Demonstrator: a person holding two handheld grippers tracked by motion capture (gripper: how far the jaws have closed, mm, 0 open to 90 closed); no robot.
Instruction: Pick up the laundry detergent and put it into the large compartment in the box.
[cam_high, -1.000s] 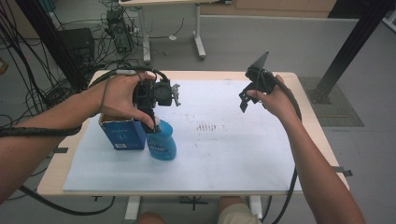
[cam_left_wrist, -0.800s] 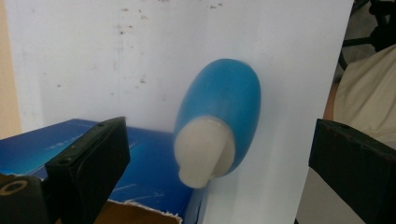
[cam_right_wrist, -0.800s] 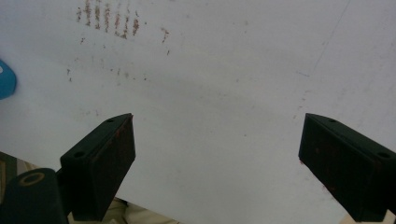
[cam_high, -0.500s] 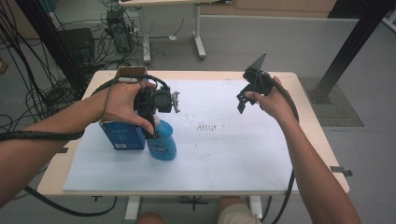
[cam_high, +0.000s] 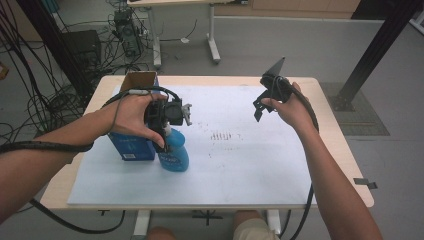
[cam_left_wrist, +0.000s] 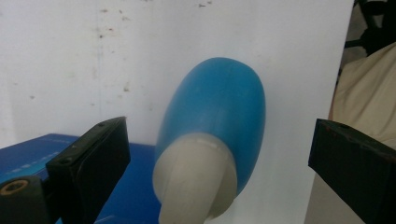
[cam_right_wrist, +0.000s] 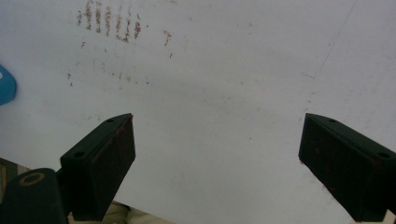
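At left centre of the high view: the left gripper (cam_high: 167, 131) hangs directly over the blue bottle (cam_high: 175, 152), jaws spread wide with nothing between them yet.
Bottle: it stands on the white sheet (cam_high: 240, 165) that covers the surface, its pale cap (cam_left_wrist: 194, 179) pointing up between the two jaws in the left gripper view; the blue box (cam_high: 131, 146) sits just beside it, touching or nearly so.
Right gripper (cam_high: 262, 107): held up at upper right of centre in the high view, jaws spread and empty, well apart from the bottle.
Risk, tipping: if the jaws close off-centre on the rounded shoulder, the bottle could lean or topple.
Risk, slipping: the smooth curved plastic may squirt out of a shallow pinch.
Risk, snagging: the jaw on the box side could catch the box and drag it along.
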